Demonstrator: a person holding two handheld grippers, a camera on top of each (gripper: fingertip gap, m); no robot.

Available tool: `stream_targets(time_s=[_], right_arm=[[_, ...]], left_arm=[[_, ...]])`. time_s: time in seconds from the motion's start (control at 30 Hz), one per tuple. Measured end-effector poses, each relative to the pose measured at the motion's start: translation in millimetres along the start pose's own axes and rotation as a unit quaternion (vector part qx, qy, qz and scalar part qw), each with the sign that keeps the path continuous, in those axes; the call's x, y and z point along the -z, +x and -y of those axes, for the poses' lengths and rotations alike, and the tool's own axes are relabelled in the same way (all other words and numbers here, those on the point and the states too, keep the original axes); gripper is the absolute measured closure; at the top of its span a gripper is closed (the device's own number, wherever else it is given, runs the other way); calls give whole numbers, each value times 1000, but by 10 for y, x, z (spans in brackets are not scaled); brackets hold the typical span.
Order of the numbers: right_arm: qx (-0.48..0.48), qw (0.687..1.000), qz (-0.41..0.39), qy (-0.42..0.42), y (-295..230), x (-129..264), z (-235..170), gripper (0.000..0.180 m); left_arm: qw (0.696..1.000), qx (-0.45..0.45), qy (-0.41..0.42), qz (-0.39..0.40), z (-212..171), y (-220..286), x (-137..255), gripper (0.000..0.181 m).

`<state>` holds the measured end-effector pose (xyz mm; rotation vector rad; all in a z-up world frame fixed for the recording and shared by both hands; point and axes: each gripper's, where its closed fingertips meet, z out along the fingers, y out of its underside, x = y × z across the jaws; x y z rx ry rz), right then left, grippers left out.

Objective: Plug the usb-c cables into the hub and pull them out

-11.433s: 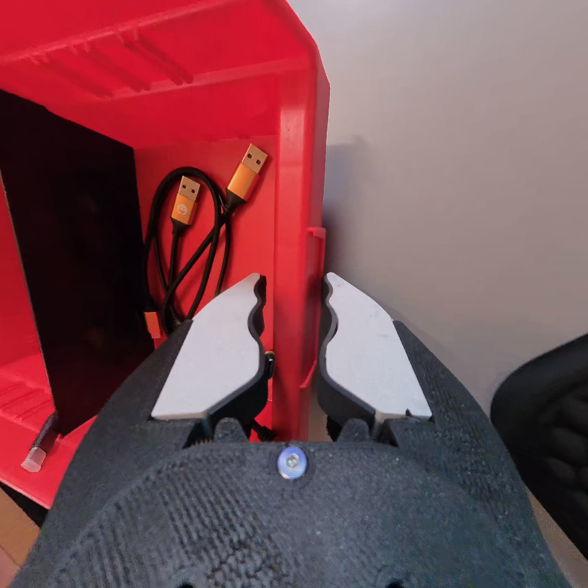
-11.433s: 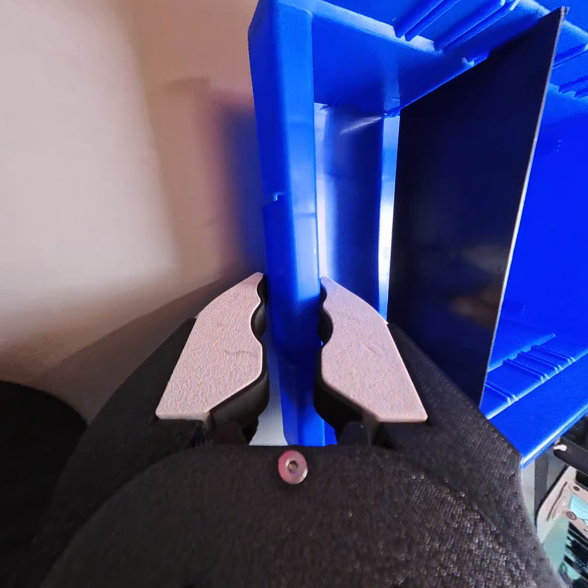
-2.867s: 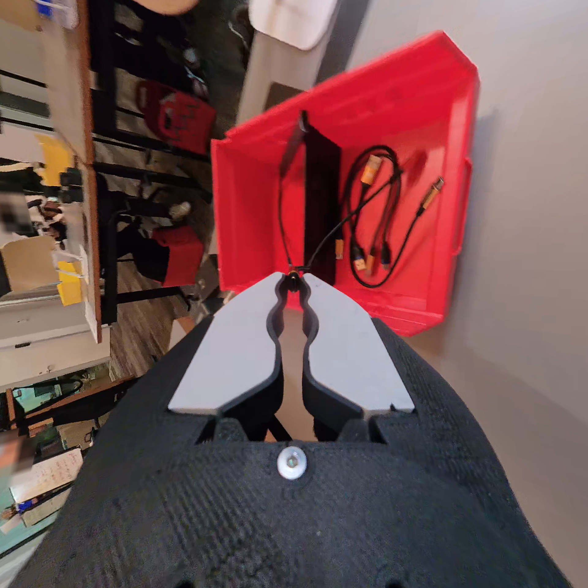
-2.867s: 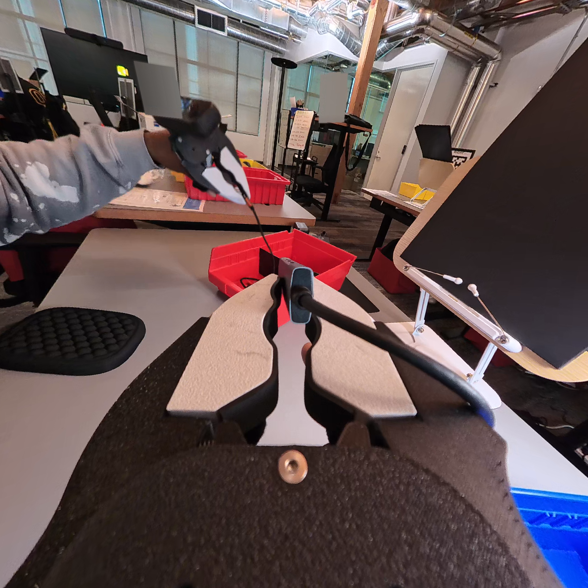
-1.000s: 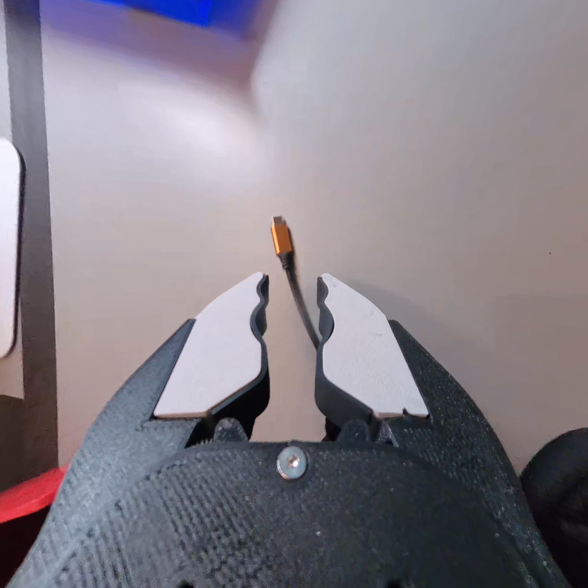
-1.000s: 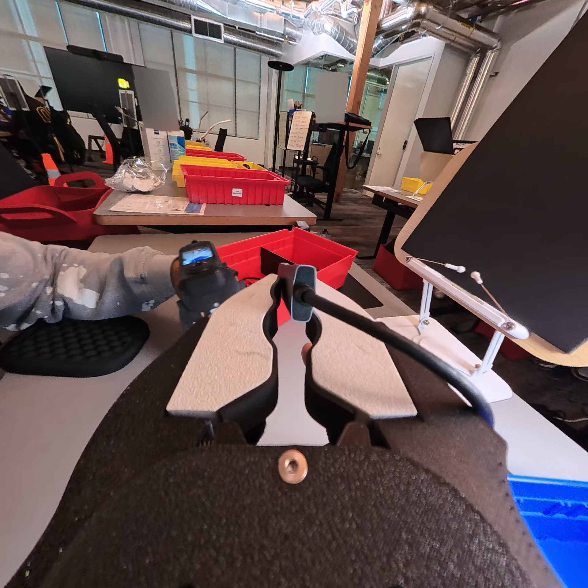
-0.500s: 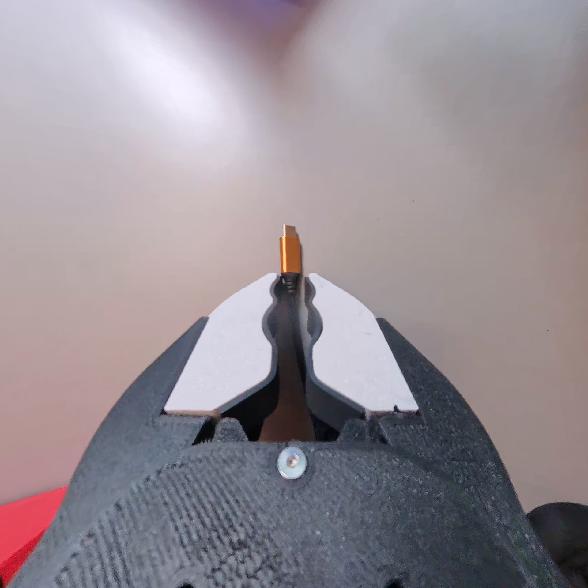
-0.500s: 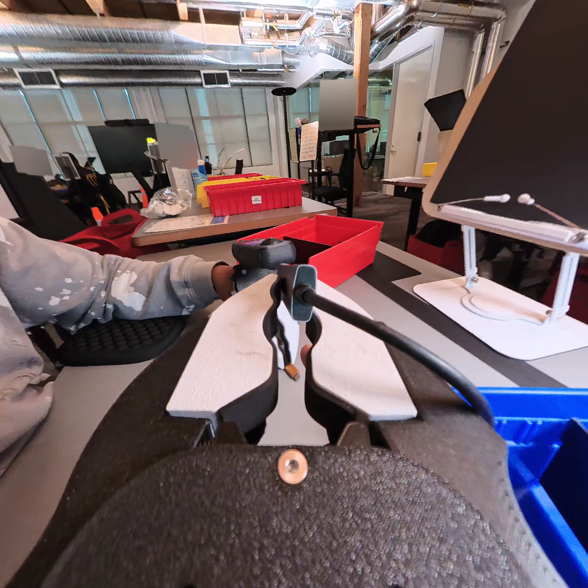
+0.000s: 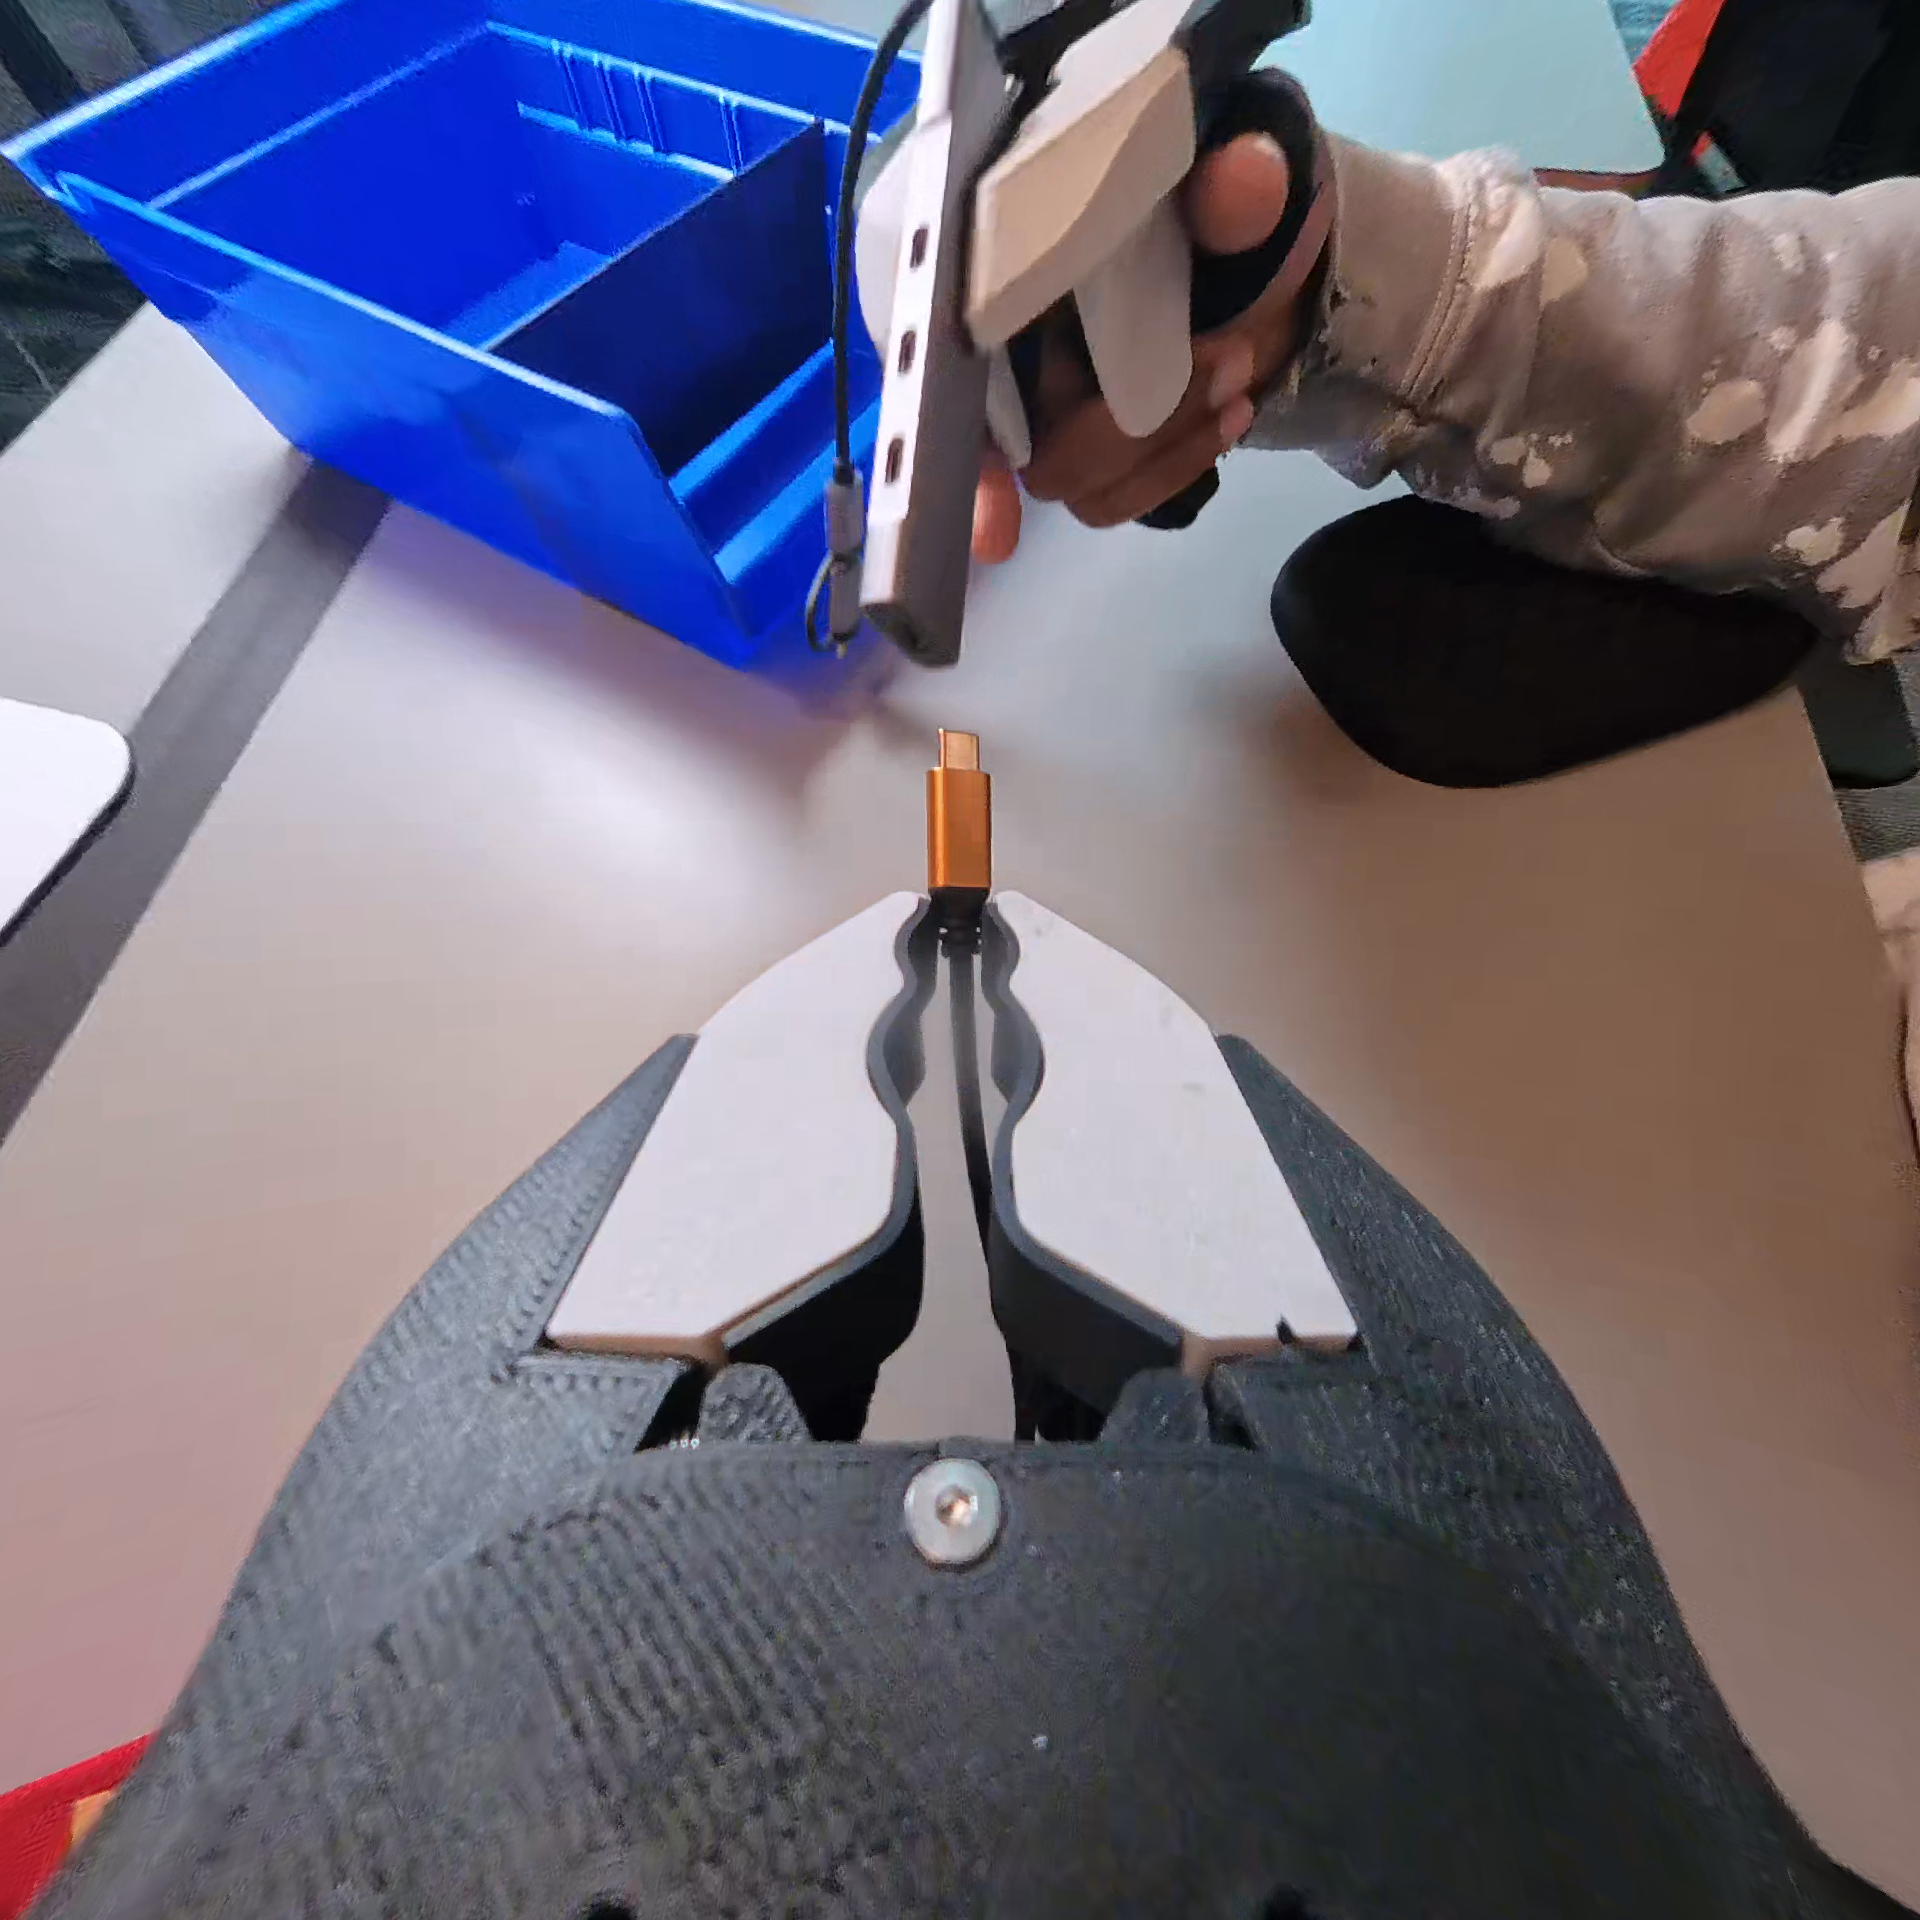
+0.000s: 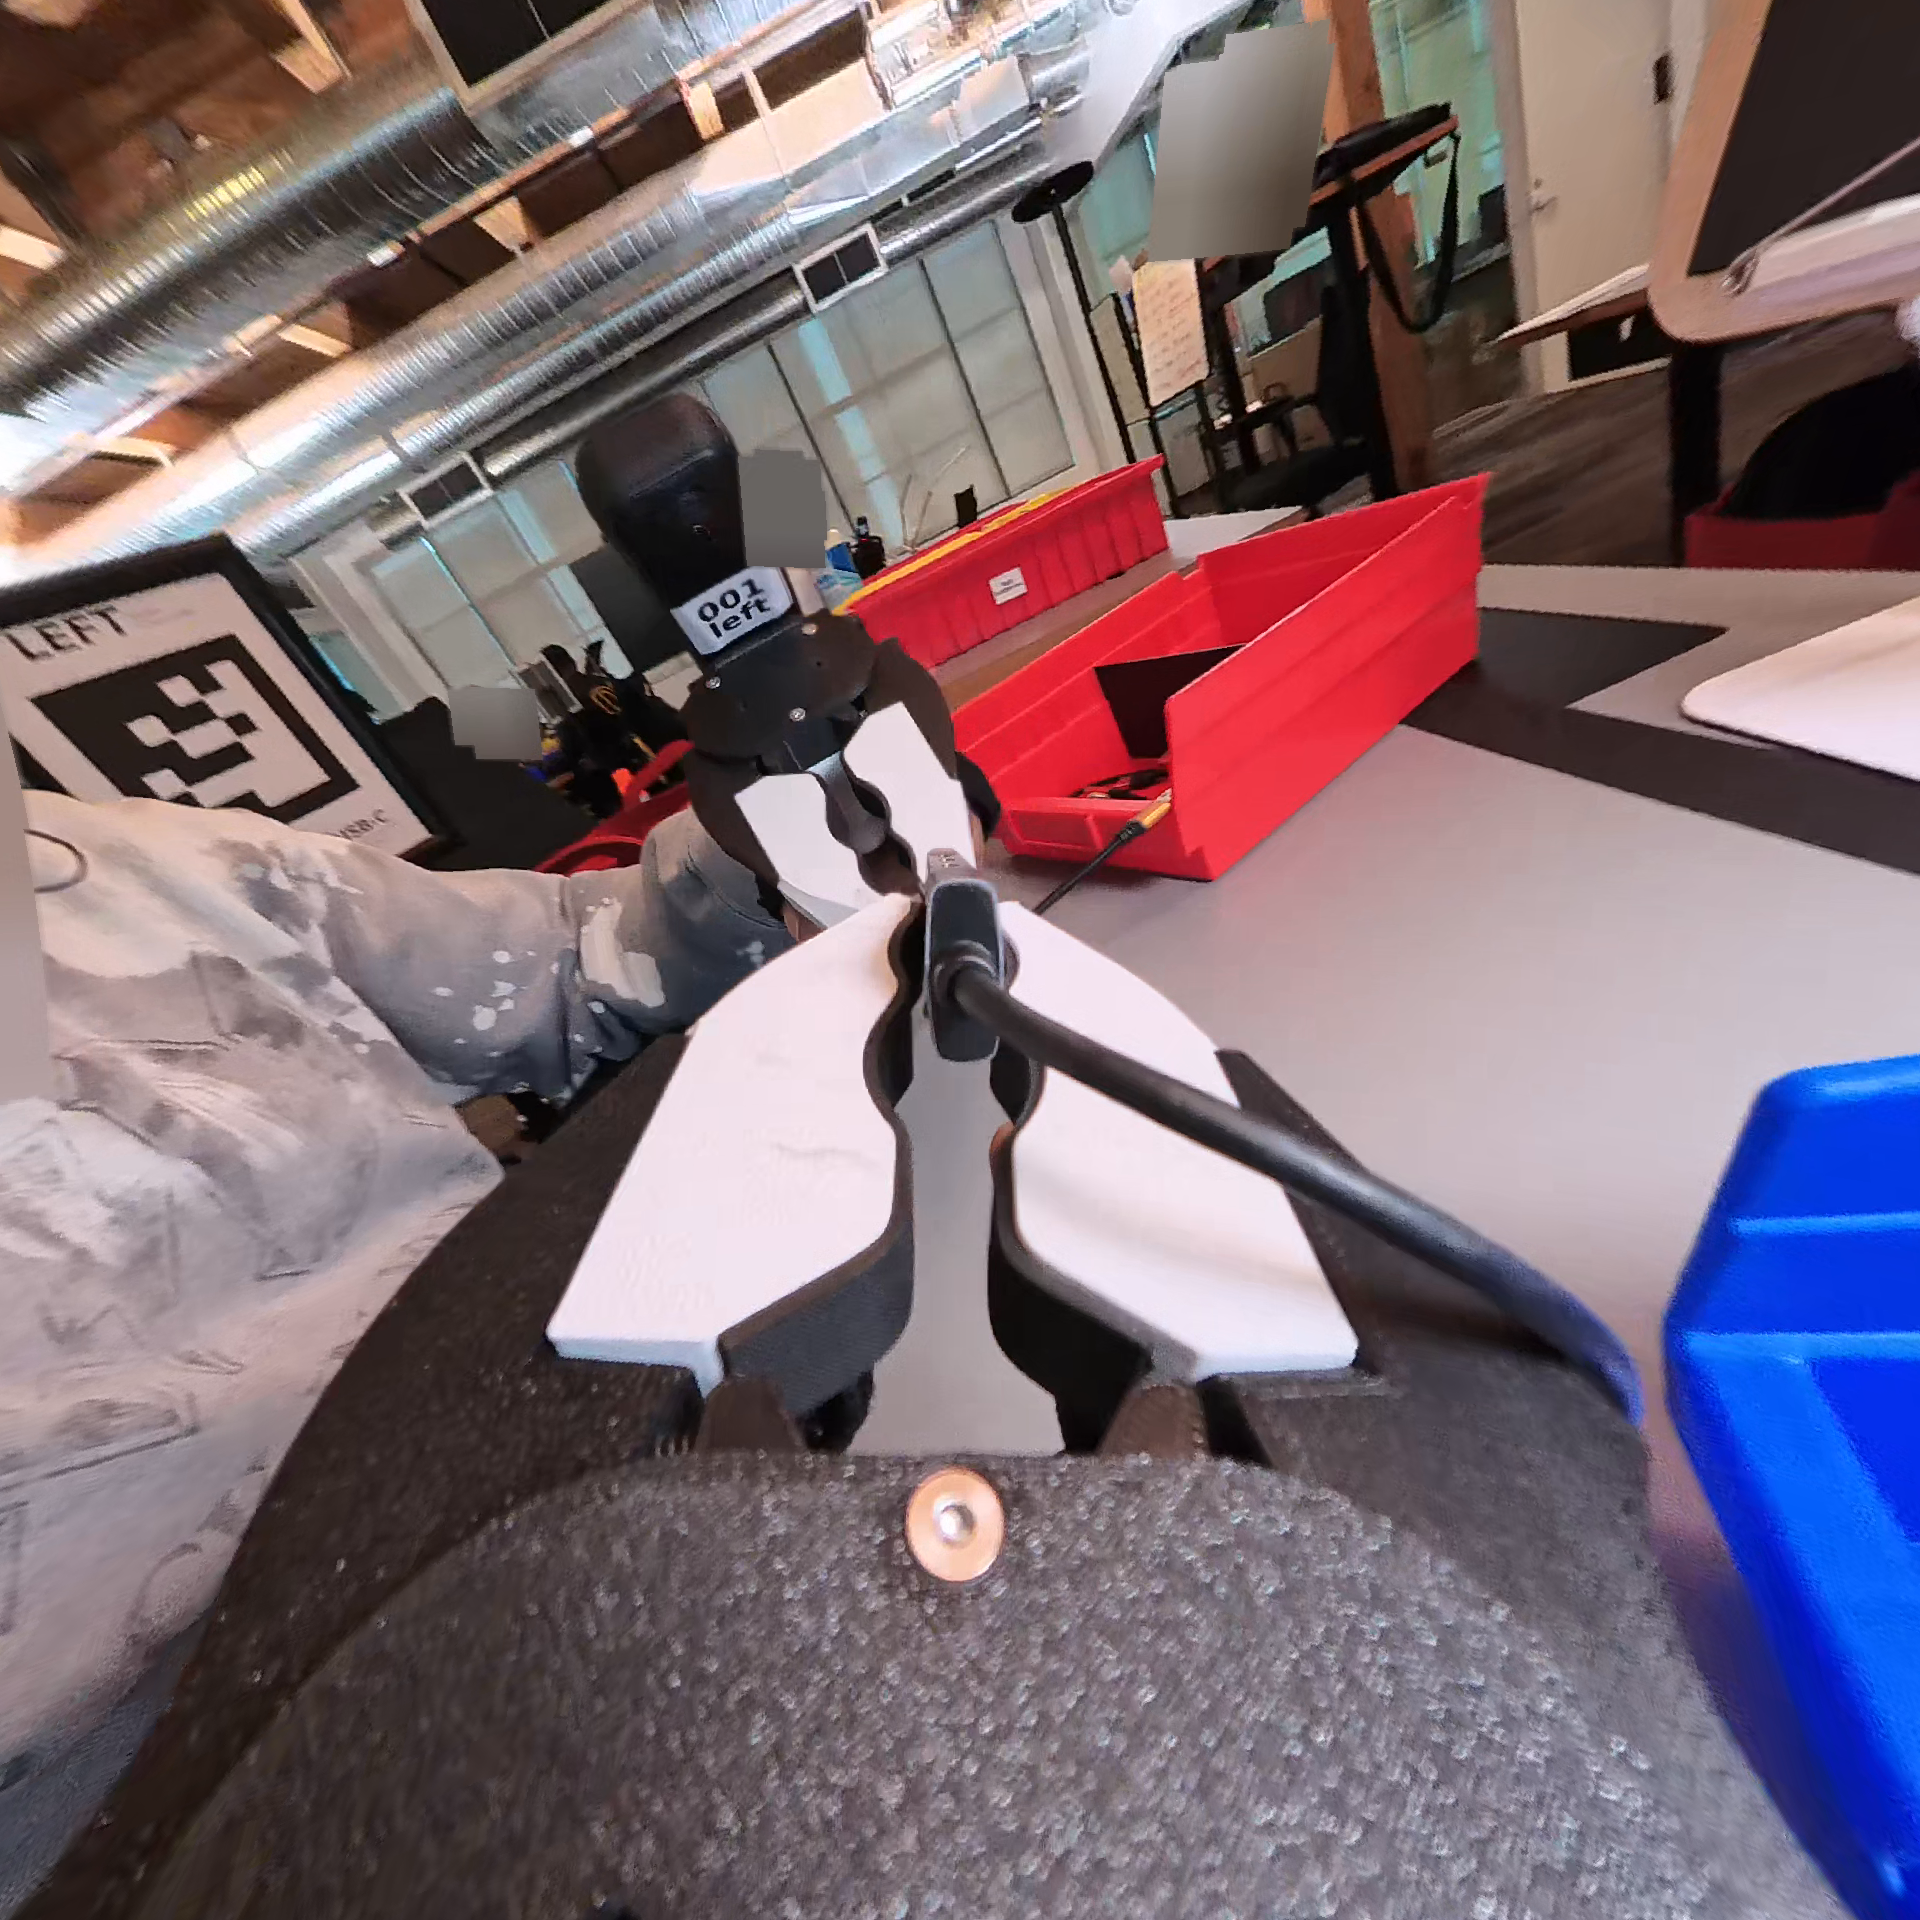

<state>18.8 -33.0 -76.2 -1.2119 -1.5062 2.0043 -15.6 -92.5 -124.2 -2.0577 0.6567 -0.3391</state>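
Orange-shelled usb-c plug (image 9: 958, 826) sticking straight out past the tips of the left gripper (image 9: 956, 914), metal tongue leading, jaws pinched together on the black cable (image 9: 968, 1081) just behind the shell. Pointing along its own long axis toward the grey hub (image 9: 925, 343), hanging ahead and slightly above in the right gripper (image 9: 1049, 249), clamped on the hub's upper part. Hub's long axis running nearly in line with the plug's, lower end closest, a clear gap between them. Row of ports facing sideways toward the blue bin (image 9: 436, 260), not at the plug, so probably needing a turn before insertion. Hovering over the grey table (image 9: 468, 883); red bin (image 10: 1299, 675) well behind.
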Motion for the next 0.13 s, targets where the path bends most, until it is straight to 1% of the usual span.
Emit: stream_targets(time_s=[0.03, 0.13], right_arm=[[-10, 1000, 6, -2, -1, -10, -21, 170], [-43, 999, 17, -12, 19, -26, -84, 171]], left_arm=[[1000, 0, 1, 4, 15, 5, -1, 172], [1000, 0, -1, 21, 1, -45, -12, 172]])
